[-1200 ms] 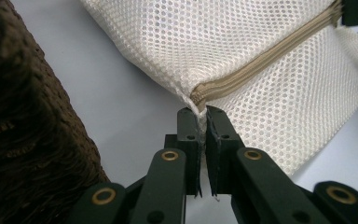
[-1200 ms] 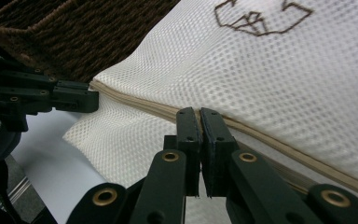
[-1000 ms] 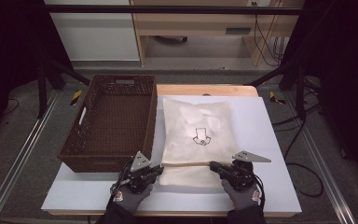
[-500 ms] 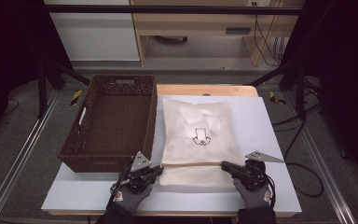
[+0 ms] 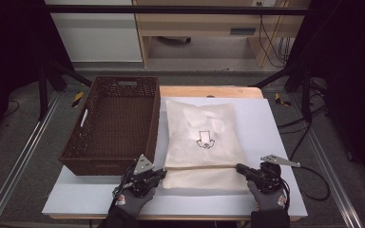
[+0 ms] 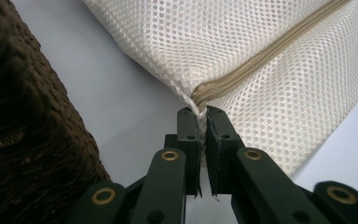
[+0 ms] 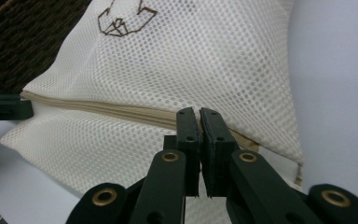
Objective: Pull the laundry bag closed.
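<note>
We find the mesh laundry bag [image 5: 203, 142] flat on the white table [image 5: 275, 123], just right of the brown wicker basket [image 5: 114, 126]. The left gripper [image 6: 203, 112] is clenched on the bag's corner at the zipper [image 6: 261, 60] end — anchoring it, we judge. The right gripper [image 7: 199, 114], jaws together, sits on the zipper, apparently gripping the pull. Only the basket crowds the left gripper.
</note>
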Tool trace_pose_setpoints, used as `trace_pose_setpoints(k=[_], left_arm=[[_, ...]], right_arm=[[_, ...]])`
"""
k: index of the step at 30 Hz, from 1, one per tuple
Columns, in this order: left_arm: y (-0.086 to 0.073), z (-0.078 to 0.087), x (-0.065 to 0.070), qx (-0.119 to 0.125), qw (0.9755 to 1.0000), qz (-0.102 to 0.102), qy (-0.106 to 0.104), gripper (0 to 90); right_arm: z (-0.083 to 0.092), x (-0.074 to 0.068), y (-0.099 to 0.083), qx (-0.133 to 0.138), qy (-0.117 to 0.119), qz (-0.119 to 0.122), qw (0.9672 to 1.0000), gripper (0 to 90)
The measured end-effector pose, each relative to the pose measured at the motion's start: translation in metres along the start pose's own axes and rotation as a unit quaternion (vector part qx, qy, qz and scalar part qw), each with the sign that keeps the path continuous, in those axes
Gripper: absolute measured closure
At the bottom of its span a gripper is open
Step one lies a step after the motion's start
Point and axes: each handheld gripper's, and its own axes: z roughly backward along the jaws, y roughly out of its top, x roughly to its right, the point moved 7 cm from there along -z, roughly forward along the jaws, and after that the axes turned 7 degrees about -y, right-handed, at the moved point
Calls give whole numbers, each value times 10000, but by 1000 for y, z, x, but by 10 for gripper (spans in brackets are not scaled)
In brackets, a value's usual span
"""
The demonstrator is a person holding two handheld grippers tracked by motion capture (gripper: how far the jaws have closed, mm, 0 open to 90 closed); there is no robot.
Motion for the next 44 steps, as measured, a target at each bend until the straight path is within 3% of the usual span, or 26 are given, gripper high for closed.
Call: trace_pose_setpoints(k=[13, 23, 28, 32, 36, 41, 44], left_arm=[[-1, -1, 0, -9, 10000, -13, -38, 840], [-2, -3, 0, -4, 10000, -56, -51, 836], [-2, -2, -1, 39, 10000, -66, -53, 781], [1, 2, -1, 189, 9998, -86, -78, 656], [5, 10, 0, 319, 9994, -100, -126, 555], [2, 18, -1, 292, 9994, -166, -122, 472], [0, 21, -2, 262, 9992, -238, -165, 455]], right_arm=[[1, 24, -6, -95, -324, -194, 9992, 868], [-8, 34, -12, -247, -639, -13, 9977, 854], [-11, 35, -14, -257, -785, 35, 9966, 783], [-6, 36, -9, -28, -831, 35, 9965, 679], [-4, 35, -4, 290, -915, 254, 9951, 551], [6, 40, 6, 829, -1110, 329, 9898, 400], [11, 45, 9, 993, -1215, 298, 9872, 372]])
